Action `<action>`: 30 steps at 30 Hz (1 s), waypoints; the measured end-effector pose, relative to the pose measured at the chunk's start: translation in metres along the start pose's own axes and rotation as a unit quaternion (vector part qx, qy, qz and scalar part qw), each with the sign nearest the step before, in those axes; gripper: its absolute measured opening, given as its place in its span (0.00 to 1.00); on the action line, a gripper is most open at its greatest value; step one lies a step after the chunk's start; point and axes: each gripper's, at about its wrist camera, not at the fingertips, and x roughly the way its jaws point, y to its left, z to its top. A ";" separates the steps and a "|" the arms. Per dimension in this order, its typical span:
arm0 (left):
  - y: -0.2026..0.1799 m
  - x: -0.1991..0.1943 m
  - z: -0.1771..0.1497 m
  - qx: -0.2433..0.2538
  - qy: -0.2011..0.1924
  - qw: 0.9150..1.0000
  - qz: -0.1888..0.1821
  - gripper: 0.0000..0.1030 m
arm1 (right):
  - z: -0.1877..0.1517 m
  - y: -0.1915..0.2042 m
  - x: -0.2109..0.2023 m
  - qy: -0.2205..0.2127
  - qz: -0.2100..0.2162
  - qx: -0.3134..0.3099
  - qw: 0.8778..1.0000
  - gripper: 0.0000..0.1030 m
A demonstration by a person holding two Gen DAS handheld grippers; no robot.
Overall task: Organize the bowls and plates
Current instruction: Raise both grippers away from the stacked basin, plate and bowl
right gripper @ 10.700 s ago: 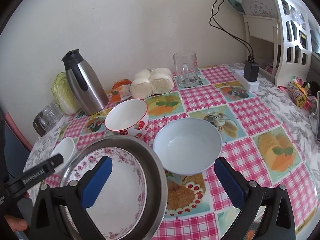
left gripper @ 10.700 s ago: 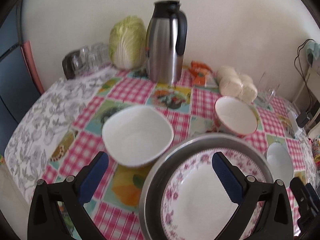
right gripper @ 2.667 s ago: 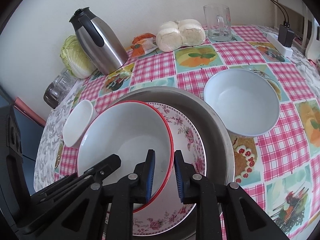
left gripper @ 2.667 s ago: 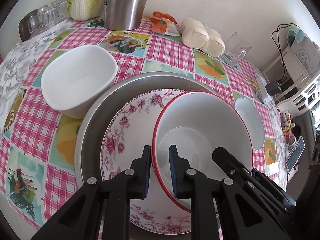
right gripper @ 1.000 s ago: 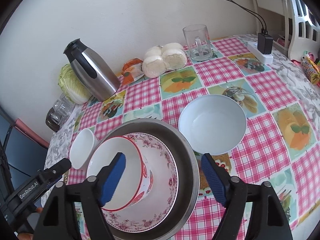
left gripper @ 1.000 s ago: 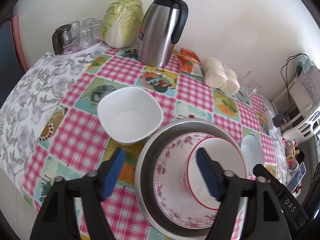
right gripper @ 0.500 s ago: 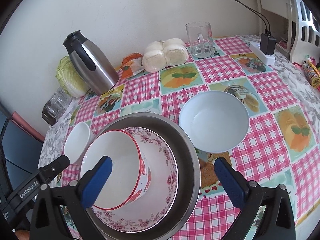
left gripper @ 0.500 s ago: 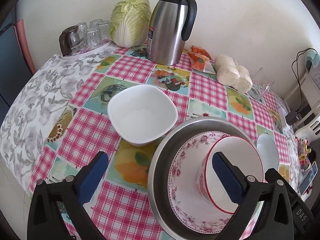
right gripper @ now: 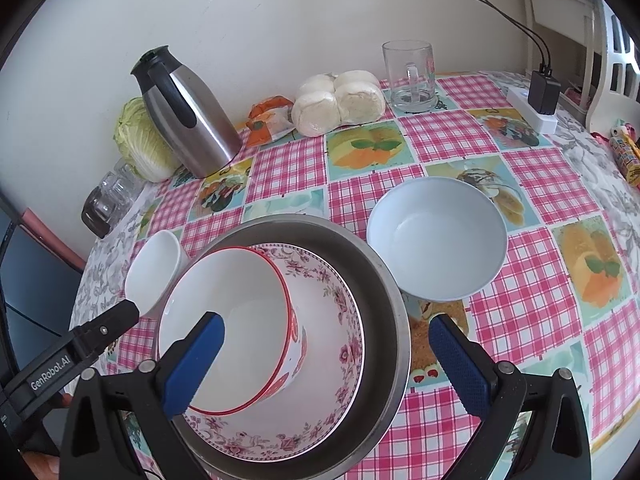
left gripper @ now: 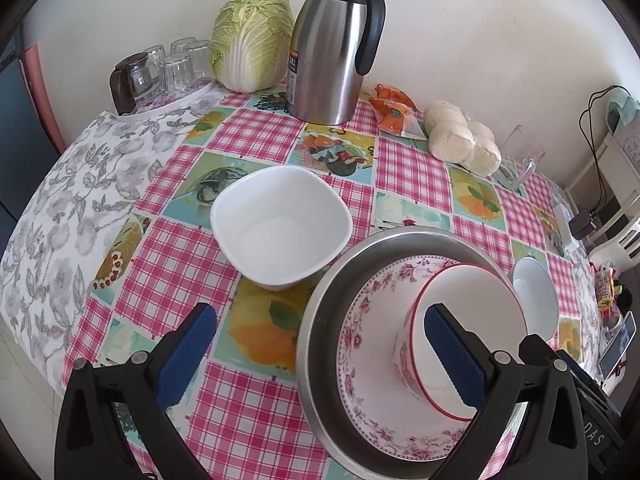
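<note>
Bowls are only partly gathered, and the stack already made looks the likeliest source of trouble. Both claws are released and hold nothing: the left claw [left gripper: 320, 344] hangs with its jaws wide, and the right claw [right gripper: 326, 346] likewise.

Under the right claw's left jaw sits the red-rimmed bowl [right gripper: 236, 320], resting inside the flowered plate [right gripper: 336, 320], which lies in the metal basin [right gripper: 384, 280]. That bowl stands off-centre and seems tilted on the plate's slope, so a nudge from either jaw could slide or tip it against the basin wall.

Ahead of the left claw, just beyond its jaws, is the square white bowl [left gripper: 282, 224], close to or touching the basin's rim. Ahead of the right claw, slightly right, is the round pale bowl [right gripper: 436, 236], also just beside the basin. Lifting either by one thin rim risks a slipping, swinging grip, and setting it onto the tilted bowl may leave an unsteady pile.

The two claws also work close together over the basin, so they could knock each other. Farther back on the desk [right gripper: 532, 184], the steel jug [left gripper: 336, 44] and glass mug [right gripper: 410, 76] stand well apart from the claws.
</note>
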 end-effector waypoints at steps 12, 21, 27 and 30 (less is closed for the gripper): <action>0.034 -0.001 0.011 -0.025 -0.005 1.000 0.010 1.00 | -0.001 0.016 -0.009 -0.014 0.007 0.001 1.000 1.00; 0.076 -0.009 0.024 -0.077 -0.039 0.996 -0.013 1.00 | 0.006 0.026 -0.021 -0.031 0.005 0.010 0.999 1.00; 0.095 0.001 0.027 -0.088 -0.039 0.995 0.003 1.00 | 0.019 0.050 -0.017 -0.026 -0.006 -0.019 0.999 1.00; 0.104 0.003 0.030 -0.102 -0.046 0.994 0.001 1.00 | 0.025 0.064 -0.015 -0.022 -0.006 -0.033 0.999 1.00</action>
